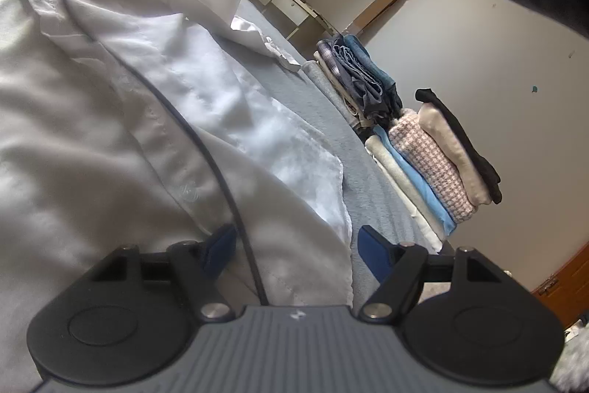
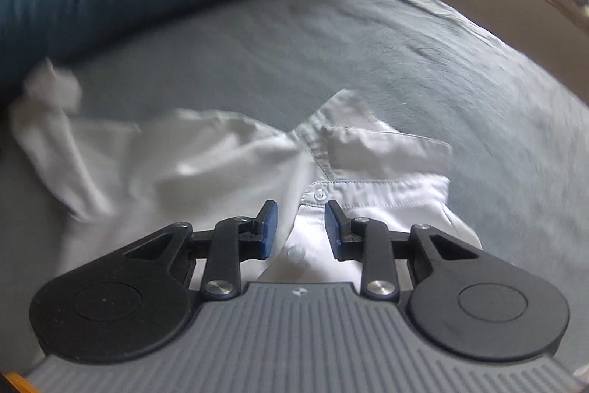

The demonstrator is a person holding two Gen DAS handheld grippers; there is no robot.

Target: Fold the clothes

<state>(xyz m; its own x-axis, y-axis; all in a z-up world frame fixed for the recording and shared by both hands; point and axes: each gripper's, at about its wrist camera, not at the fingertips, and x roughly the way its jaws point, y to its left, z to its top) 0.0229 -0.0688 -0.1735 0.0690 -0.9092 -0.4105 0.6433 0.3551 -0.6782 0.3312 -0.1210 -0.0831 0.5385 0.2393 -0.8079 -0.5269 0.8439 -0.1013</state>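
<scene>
white shirt (image 1: 110, 91) unfolded on bed (image 2: 368, 61), stacks of folded clothes (image 1: 434, 150) beyond it | left hand-held gripper (image 1: 294, 245) open over shirt hem | right hand-held gripper (image 2: 301, 227) part-open, empty, above collar (image 2: 368, 142) | progress: shirt left to fold

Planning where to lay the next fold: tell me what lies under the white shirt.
The white shirt lies spread on a grey bedcover, which shows all around it. Whatever sits directly beneath the cloth is covered and cannot be seen.

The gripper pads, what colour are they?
Blue pads on black fingers; clearest in the right wrist view.
</scene>
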